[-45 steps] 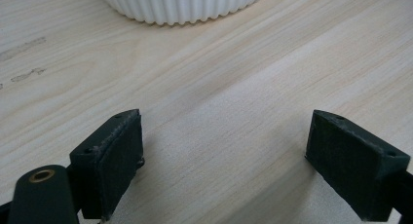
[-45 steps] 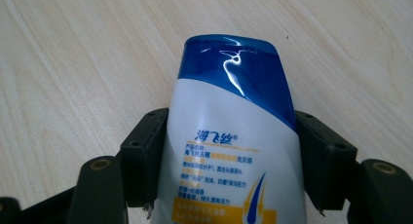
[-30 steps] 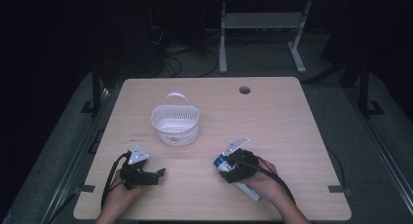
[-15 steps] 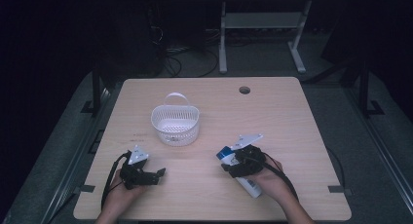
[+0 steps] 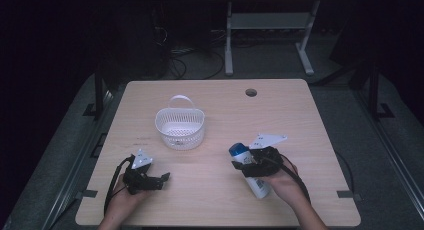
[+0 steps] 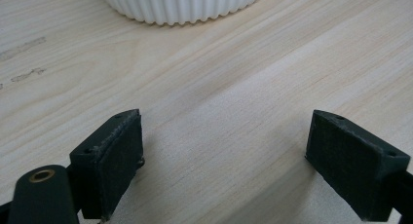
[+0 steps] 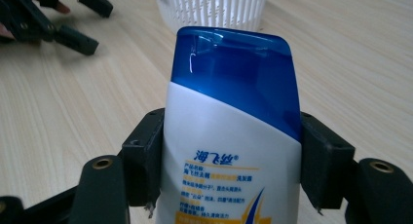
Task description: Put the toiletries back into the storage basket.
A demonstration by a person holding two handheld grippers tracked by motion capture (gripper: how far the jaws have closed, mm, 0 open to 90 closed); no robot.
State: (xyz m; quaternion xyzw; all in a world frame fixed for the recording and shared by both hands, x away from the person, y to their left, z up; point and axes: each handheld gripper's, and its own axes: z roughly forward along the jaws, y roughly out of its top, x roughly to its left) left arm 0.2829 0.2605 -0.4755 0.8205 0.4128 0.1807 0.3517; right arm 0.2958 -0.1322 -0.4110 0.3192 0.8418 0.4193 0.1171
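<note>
Bottle (image 7: 229, 151) clamped in right gripper (image 7: 229, 165), blue cap toward the white basket (image 5: 180, 126).
Held low over the table (image 5: 310, 120), near its front edge. Left gripper (image 6: 224, 160) wide open, empty, resting on wood before the basket.

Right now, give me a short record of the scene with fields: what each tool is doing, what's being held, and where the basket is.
left tool: open, jaws wide apart, low over bare table, holding nothing
right tool: shut on the shampoo bottle, jaws pressed to both its sides
shampoo bottle: white body, blue cap, cap end pointing toward the basket
basket: white, slatted, handle up, standing at mid table, apart from both tools
table: light wood, round hole near far edge
</note>
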